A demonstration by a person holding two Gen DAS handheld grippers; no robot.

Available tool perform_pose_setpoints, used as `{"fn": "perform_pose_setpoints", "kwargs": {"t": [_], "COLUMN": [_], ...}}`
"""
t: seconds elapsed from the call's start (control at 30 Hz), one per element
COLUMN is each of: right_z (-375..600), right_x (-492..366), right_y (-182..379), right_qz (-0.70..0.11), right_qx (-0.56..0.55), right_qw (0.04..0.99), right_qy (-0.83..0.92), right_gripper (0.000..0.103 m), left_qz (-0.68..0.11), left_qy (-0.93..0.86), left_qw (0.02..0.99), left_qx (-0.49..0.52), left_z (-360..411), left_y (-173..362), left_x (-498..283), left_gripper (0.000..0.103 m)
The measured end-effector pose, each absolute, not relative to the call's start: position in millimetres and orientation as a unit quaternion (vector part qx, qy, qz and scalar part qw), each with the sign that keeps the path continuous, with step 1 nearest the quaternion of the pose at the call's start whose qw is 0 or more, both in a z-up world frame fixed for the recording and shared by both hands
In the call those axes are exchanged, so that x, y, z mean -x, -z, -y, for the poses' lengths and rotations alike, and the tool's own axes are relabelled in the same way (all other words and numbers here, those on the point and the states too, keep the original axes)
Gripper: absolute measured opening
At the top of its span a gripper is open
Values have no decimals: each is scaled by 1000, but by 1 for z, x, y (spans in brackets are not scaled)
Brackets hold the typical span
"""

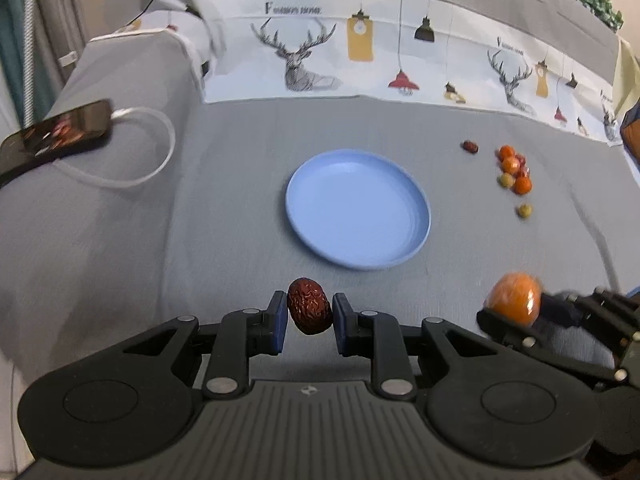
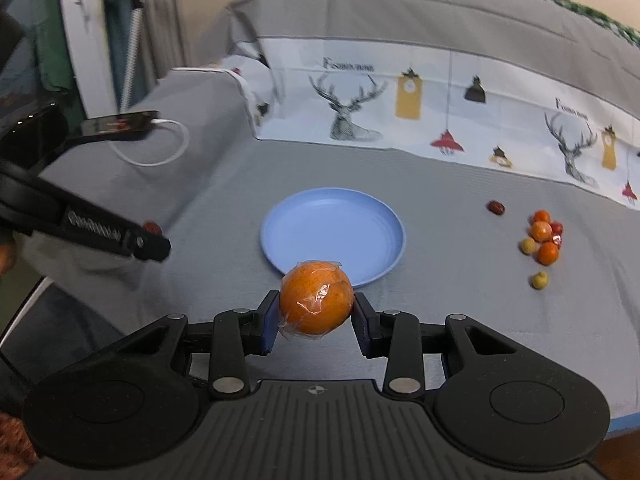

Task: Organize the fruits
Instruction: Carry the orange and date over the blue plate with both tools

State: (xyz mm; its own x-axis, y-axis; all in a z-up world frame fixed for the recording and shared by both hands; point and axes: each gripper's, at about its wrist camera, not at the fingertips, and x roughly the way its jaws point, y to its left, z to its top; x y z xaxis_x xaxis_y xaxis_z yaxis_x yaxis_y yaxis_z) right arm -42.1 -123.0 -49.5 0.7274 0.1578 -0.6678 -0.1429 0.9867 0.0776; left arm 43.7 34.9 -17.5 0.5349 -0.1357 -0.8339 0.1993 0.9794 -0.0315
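The date (image 1: 309,306), dark red and wrinkled, sits clamped between the blue pads of the left gripper (image 1: 310,312), held above the grey cloth (image 1: 224,208) just short of the near rim of the plate (image 1: 358,208). The orange (image 2: 316,298), wrapped in clear film, is clamped the same way in the right gripper (image 2: 316,312), and from its own camera it overlaps the plate's near edge. In the left view that orange (image 1: 514,298) shows low at the right, with the right gripper's dark fingers behind it. The one blue plate holds nothing. Beyond and to the right of it a second date (image 2: 496,207) lies alone on the cloth, well apart from the plate. Near that date is a tight cluster (image 2: 544,238): three small oranges, one pale yellow-green fruit at its left side and about two small red ones at its right side, though blur makes the red count unsure. One more yellow-green fruit (image 2: 539,280) lies alone just in front of the cluster. At the far left a phone (image 1: 60,130) rests on a raised grey cushion, with a white cable (image 1: 152,148) looping from it. Behind everything runs a white printed panel (image 1: 360,60) with deer heads and hanging lamps.
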Motion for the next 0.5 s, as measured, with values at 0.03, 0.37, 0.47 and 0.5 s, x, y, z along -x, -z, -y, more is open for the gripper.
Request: {"fn": "perform_pose_setpoints", "kwargs": {"t": [0.03,0.37,0.47,0.5], "right_z": [124,143,147,148], "right_x": [37,-42,-68,-74], "right_y": [52,88,103,108], "right_qz": [-362,-385,-392,-395], "right_qx": [-11,-13,-9,-7], "right_qw": [929,922,919,918], "right_qy": [-78,-46,-39,-38], "right_gripper": [39,39,39,39], "left_qz": [-469,-471,-485,-491], "left_qy": [101,145,152,153], "left_qw": [877,868,859,855], "left_qx": [-32,-56,-65,-68], "left_z": [-33,-4,6,8], "left_y": [19,54,75,81], "left_x": [-51,-130,-153,-160], "left_gripper": [26,26,26,26]}}
